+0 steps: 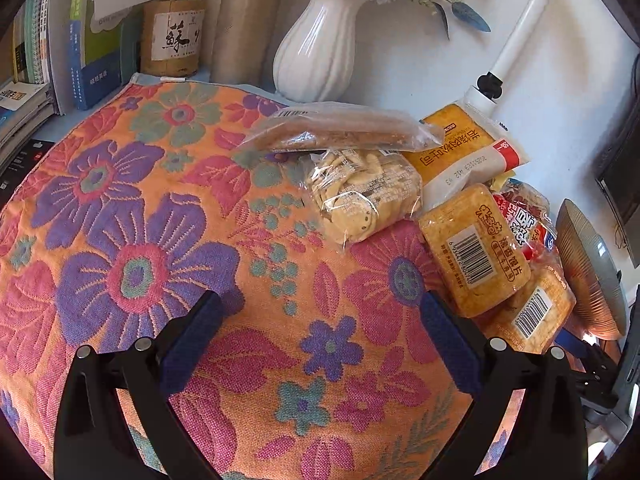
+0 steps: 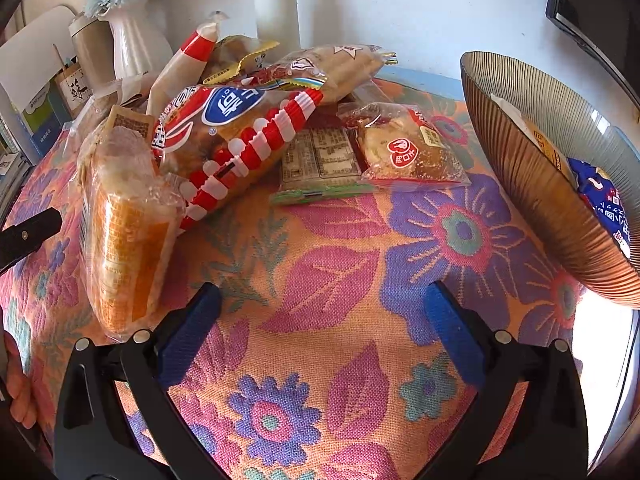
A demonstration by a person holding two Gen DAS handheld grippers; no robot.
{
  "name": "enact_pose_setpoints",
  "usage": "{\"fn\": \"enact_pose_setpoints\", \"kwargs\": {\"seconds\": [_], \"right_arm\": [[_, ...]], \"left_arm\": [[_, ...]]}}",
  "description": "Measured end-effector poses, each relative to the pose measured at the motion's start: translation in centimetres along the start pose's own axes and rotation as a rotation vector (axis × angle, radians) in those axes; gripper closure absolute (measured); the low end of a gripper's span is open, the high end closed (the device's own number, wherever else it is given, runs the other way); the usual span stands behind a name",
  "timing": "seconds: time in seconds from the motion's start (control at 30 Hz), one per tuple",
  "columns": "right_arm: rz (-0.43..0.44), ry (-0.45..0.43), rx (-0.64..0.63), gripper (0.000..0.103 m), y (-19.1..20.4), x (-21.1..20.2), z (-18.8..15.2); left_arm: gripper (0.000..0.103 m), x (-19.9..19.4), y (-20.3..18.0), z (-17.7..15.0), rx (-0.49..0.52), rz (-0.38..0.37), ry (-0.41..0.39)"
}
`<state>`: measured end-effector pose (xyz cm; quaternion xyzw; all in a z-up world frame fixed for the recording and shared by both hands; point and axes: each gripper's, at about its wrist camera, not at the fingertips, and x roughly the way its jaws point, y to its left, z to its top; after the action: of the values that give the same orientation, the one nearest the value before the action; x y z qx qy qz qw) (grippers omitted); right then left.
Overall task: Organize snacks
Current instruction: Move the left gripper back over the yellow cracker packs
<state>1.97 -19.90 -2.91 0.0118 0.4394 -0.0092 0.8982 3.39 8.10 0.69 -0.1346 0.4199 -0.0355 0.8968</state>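
A pile of wrapped snacks lies on the flowered cloth (image 1: 132,248). In the left wrist view I see a clear cracker bag (image 1: 360,192), a long brown packet (image 1: 340,130) on top of it, and an orange toast pack (image 1: 474,250) to the right. My left gripper (image 1: 320,328) is open and empty, short of them. In the right wrist view a red-and-white striped bread bag (image 2: 224,140), an orange toast pack (image 2: 124,232) and a small bun pack (image 2: 404,152) lie ahead. My right gripper (image 2: 320,320) is open and empty. A ribbed brown bowl (image 2: 532,168) at the right holds some snacks.
A white vase (image 1: 316,52) with blue flowers, a bamboo holder (image 1: 172,40), a tan cylinder (image 1: 244,20) and books (image 1: 80,40) stand along the back. A white lamp arm (image 1: 516,40) rises behind the snacks. A dark monitor (image 2: 592,8) is at the right.
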Motion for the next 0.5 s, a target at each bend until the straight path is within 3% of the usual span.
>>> {"fn": "enact_pose_setpoints", "kwargs": {"seconds": [0.5], "right_arm": [[0.003,0.0,0.001,0.003,-0.2,-0.03,-0.06]], "left_arm": [[0.005,0.67,-0.56,0.27,0.045,0.051,0.021]]}}
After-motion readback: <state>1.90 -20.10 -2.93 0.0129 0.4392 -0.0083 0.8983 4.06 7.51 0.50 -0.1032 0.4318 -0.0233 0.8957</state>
